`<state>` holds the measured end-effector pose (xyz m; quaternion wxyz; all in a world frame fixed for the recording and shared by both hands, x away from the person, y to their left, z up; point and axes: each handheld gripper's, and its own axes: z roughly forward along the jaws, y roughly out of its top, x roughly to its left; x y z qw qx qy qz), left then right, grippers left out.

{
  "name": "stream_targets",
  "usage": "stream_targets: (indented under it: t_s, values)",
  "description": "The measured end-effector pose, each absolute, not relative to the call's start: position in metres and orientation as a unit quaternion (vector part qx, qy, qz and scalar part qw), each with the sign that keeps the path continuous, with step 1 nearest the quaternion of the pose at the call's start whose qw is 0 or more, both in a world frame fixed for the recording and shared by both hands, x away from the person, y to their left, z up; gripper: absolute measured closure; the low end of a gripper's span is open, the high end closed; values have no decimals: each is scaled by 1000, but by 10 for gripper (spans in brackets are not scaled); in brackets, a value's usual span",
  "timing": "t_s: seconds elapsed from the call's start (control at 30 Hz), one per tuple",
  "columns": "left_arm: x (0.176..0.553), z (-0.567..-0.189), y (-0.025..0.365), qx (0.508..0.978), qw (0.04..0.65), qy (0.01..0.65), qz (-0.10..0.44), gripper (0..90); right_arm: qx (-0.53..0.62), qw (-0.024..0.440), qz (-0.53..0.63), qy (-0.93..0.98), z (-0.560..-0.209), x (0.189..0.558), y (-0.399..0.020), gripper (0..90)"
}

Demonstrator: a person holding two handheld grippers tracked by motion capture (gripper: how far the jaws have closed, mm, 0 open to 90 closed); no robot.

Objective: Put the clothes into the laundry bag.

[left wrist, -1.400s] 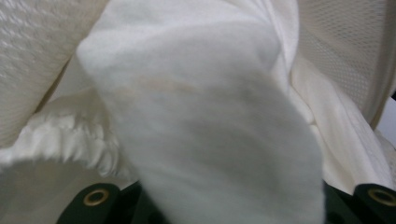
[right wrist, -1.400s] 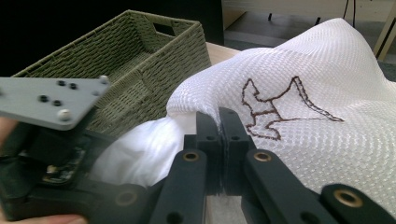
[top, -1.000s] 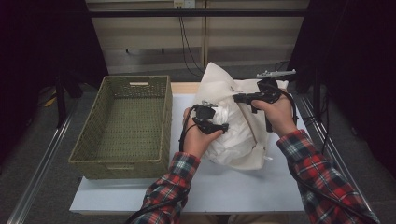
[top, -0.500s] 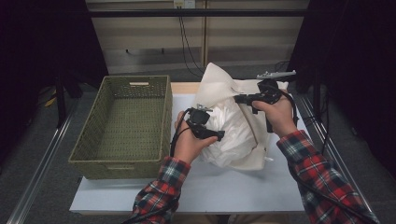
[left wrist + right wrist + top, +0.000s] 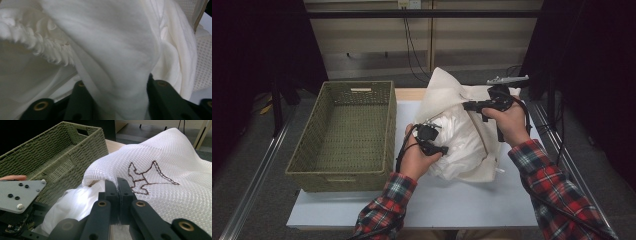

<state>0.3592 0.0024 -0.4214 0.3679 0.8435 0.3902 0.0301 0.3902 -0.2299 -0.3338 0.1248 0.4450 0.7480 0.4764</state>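
A white mesh bag [image 5: 443,92] with a dark stitched figure [image 5: 147,178] lies on the white table [image 5: 452,200]. A white garment [image 5: 460,142] bulges out of its open side. My right gripper [image 5: 468,105] is shut on the bag's edge [image 5: 110,178] and holds it lifted. My left gripper [image 5: 439,146] is at the bag's mouth, and its jaws have just been closing. A thick fold of the garment [image 5: 112,50] is pinched between the left gripper [image 5: 117,87] jaws.
An empty green woven basket [image 5: 389,125] stands on the left part of the table, close beside the bag. Its wall [image 5: 50,157] is near the left gripper's grey plate [image 5: 17,195]. Bare table lies toward the person. Dark floor and rails flank the table.
The left gripper's jaws have come together on a fold of the white garment, and the left hand has shifted slightly toward the person. The right hand and the lifted bag edge have stayed put.
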Motion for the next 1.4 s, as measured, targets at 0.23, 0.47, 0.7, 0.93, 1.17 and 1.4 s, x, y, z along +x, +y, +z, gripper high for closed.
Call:
stream_targets:
  t_s: [0.23, 0.47, 0.7, 0.93, 1.17, 1.4]
  values:
    - [361, -418, 0, 834, 381, 398, 31, 738, 443, 126, 476, 749, -334, 389, -230, 892]
    - [363, -409, -4, 821, 400, 405, 39, 755, 442, 125, 478, 749, -334, 389, -230, 892]
    - [367, -406, -11, 811, 415, 411, 46, 761, 440, 118, 481, 749, -333, 388, -228, 892]
    - [372, -403, -20, 801, 429, 412, 57, 765, 443, 116, 483, 746, -333, 388, -230, 892]
    - [375, -411, -32, 792, 450, 407, 69, 749, 440, 117, 485, 746, -331, 387, -230, 892]
    - [376, -416, -29, 804, 432, 405, 50, 611, 446, 114, 483, 745, -333, 386, -236, 892]
